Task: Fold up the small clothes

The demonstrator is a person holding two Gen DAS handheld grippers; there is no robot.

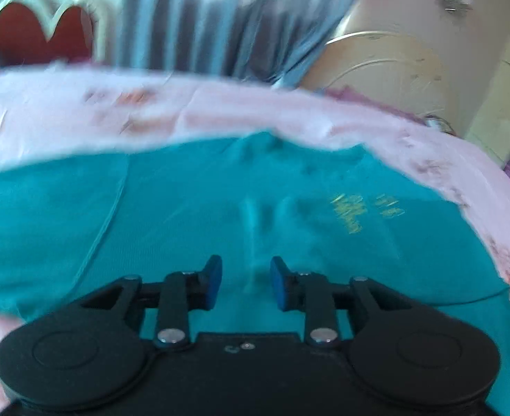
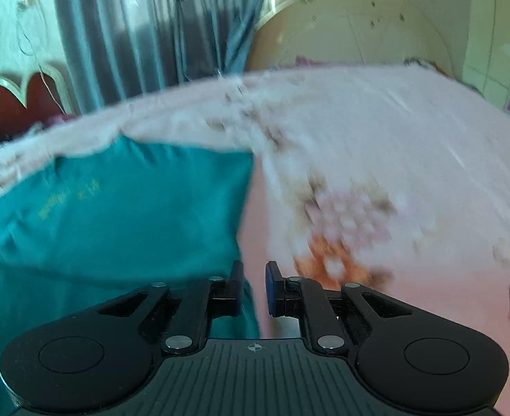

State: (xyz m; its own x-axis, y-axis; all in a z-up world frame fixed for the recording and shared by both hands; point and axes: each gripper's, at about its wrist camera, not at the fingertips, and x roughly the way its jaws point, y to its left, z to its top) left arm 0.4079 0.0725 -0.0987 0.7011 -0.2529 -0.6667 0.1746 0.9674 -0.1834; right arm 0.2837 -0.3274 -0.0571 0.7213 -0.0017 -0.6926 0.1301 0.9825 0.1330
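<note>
Here the teal shirt (image 1: 220, 201) lies spread on the bed's pink flowered sheet (image 1: 64, 114), its yellow lettering (image 1: 355, 213) toward the shirt's right side. My left tool (image 1: 246, 282) hangs over the middle of the shirt, jaws apart with nothing between them. My right tool (image 2: 255, 286) sits at the shirt's right edge, jaws a little apart; cloth passes beside its left finger (image 2: 236, 287), but I cannot tell whether it grips. Grey curtains (image 2: 144, 27) hang beyond the bed.
</note>
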